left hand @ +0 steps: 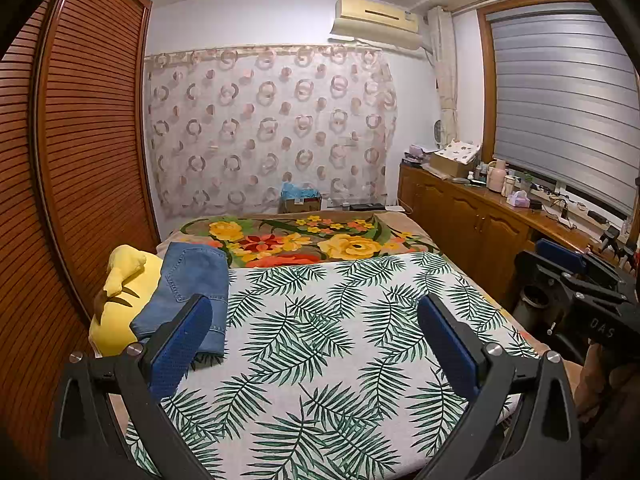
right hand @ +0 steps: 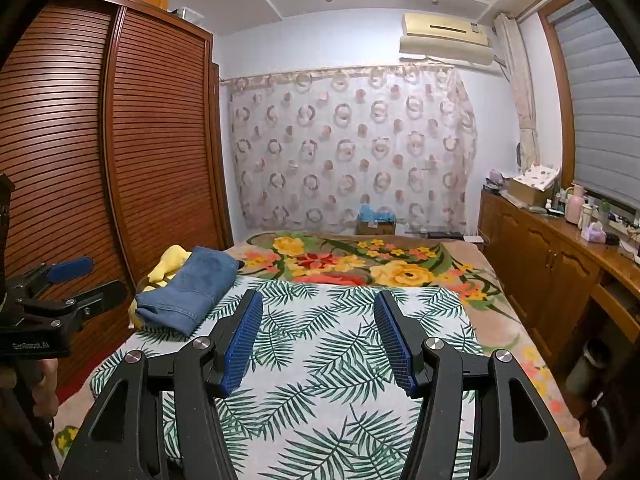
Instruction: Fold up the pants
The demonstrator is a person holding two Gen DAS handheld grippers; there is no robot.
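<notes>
Both claws, left claw (left hand: 316, 332) and right claw (right hand: 318, 340), are spread and empty; folded jeans (right hand: 192, 292) at left could slide off the yellow plush (left hand: 120, 300).

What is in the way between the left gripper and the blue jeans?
Nothing visible. The folded jeans lie on the yellow cloth at the bed's left edge, just past the open left gripper, with only leaf-print sheet between.

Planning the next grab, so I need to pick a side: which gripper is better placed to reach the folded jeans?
Probably left. The folded jeans lie just past the left gripper, partly behind its left finger. From the right gripper they sit well off to the left. Both grippers are open and empty.
</notes>
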